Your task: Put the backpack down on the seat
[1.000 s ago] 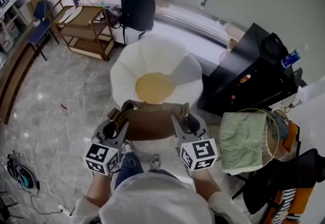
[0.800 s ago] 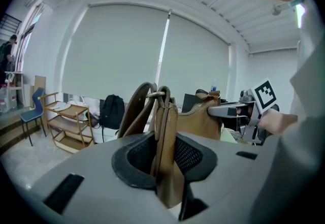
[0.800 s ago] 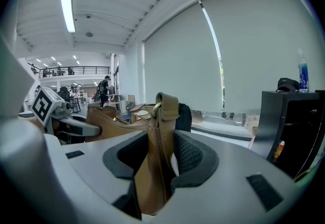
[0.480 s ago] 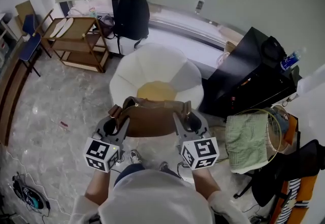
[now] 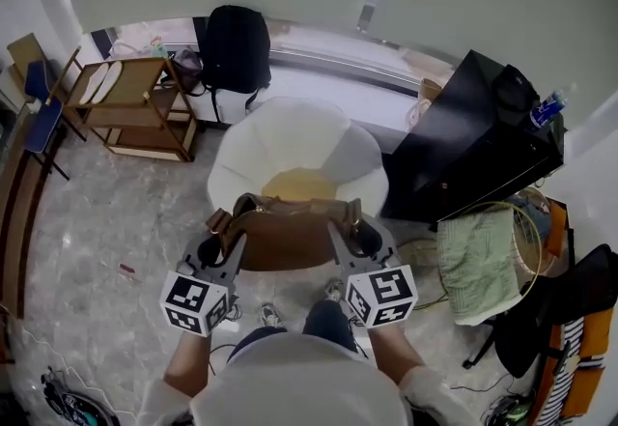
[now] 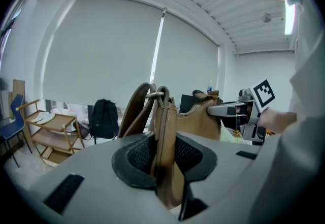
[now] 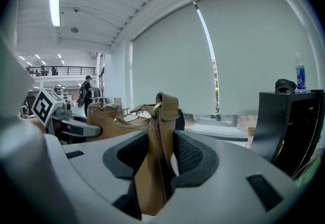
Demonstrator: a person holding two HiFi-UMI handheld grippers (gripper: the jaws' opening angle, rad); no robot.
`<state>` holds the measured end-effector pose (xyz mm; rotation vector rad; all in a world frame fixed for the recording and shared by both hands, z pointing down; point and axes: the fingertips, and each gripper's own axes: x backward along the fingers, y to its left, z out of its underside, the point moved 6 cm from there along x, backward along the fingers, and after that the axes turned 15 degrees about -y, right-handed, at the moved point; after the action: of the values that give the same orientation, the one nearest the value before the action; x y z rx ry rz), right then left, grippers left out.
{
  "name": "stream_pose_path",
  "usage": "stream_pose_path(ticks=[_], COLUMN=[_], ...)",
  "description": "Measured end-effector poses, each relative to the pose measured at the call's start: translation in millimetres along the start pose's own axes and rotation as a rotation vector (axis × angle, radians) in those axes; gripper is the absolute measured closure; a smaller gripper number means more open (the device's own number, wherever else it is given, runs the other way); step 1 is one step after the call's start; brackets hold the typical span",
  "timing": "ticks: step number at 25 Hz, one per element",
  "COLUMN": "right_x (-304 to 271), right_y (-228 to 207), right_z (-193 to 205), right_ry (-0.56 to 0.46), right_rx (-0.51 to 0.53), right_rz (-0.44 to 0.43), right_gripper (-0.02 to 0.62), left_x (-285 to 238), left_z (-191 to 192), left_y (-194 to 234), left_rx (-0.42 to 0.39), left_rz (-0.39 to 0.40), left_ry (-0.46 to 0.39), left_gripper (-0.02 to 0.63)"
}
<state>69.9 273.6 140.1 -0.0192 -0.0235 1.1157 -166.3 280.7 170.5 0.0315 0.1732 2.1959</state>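
A: Head view first. Where is the bag?

B: The brown leather backpack (image 5: pixel 290 233) hangs in the air between the two grippers, stretched sideways. The left gripper (image 5: pixel 230 226) has one end and the right gripper (image 5: pixel 348 226) the other. It is over the near rim of the white petal-shaped armchair (image 5: pixel 290 139) and overlaps the front edge of the round yellow seat cushion (image 5: pixel 301 184). It is not lying on that cushion.

A: And around it?

B: A black backpack (image 5: pixel 235 47) stands by the window behind the armchair. A wooden trolley (image 5: pixel 130 91) is to the left on the grey marble floor (image 5: pixel 106 221). A black cabinet (image 5: pixel 483 139) carrying a blue bottle (image 5: pixel 547 109) is to the right, and a green towel (image 5: pixel 475 262) lies near it.

A: Left gripper view?

B: The jaws are pinching a brown leather strap (image 6: pixel 165 157) of the held backpack, with the pads pressed against both of its faces. A metal ring (image 6: pixel 156 95) sits at the top of the strap. The bag body runs off to the right towards the other gripper and its marker cube. The black backpack and the trolley show in the background, under a pale roller blind (image 6: pixel 117 50).

A: Right gripper view?

B: It is much the same. The jaws are clamped on a folded leather tab (image 7: pixel 166 111) at that end of the bag, and the zipped top stretches left to the left gripper. The cabinet and bottle stand at the right.
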Motion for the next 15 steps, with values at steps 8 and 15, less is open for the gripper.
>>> stream_pose_path(ticks=[8, 15], right_x=[-41, -74], right_y=[-48, -104], right_z=[2, -2], right_ry=[-0.013, -0.016], right_rx=[-0.008, -0.015], right_rz=[-0.050, -0.120], right_gripper=[0.428, 0.428], left_x=[-51, -105], left_z=[-1, -7], left_y=[6, -2], left_rx=[-0.006, -0.011], left_rz=[-0.052, -0.115], left_ry=[-0.002, -0.014], left_gripper=[0.502, 0.502])
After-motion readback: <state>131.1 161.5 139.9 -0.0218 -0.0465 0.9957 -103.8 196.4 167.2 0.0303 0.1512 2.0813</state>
